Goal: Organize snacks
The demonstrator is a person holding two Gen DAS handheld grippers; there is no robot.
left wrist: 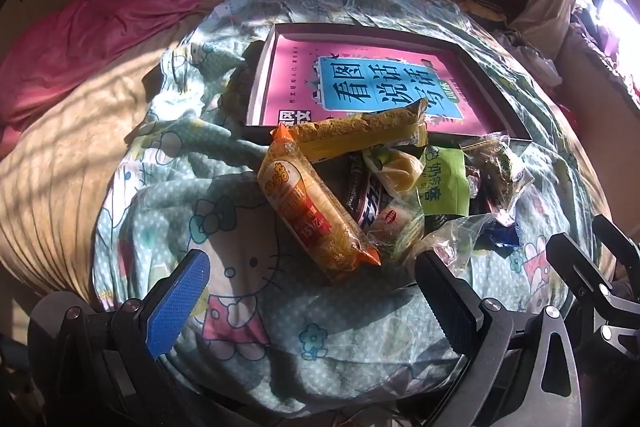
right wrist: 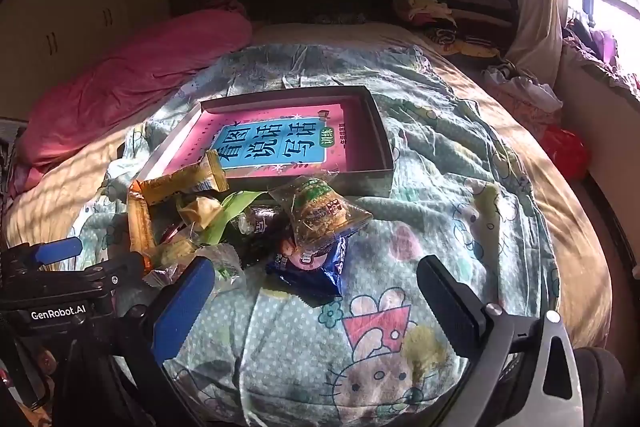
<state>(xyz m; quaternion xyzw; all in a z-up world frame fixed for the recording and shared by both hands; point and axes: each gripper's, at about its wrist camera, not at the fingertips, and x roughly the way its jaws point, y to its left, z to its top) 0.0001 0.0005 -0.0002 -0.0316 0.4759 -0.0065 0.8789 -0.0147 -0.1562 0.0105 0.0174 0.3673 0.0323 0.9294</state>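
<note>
A pile of wrapped snacks lies on a Hello Kitty quilt in front of a shallow box (left wrist: 260, 67) (right wrist: 380, 131) with a pink book inside. An orange biscuit pack (left wrist: 312, 211) (right wrist: 138, 223) and a yellow bar (left wrist: 360, 131) (right wrist: 184, 179) lie at the pile's left. A green packet (left wrist: 444, 183), a clear-wrapped cake (right wrist: 324, 215) and a blue cookie packet (right wrist: 316, 263) lie further right. My left gripper (left wrist: 312, 291) is open and empty, just short of the orange pack. My right gripper (right wrist: 316, 295) is open and empty, just short of the blue packet.
A pink blanket (left wrist: 120, 15) (right wrist: 132, 79) lies at the back left of the bed. Clothes (right wrist: 432, 3) are heaped by the headboard. A red bag (right wrist: 568, 151) sits off the bed's right side under the window. The quilt (right wrist: 460, 195) is rumpled.
</note>
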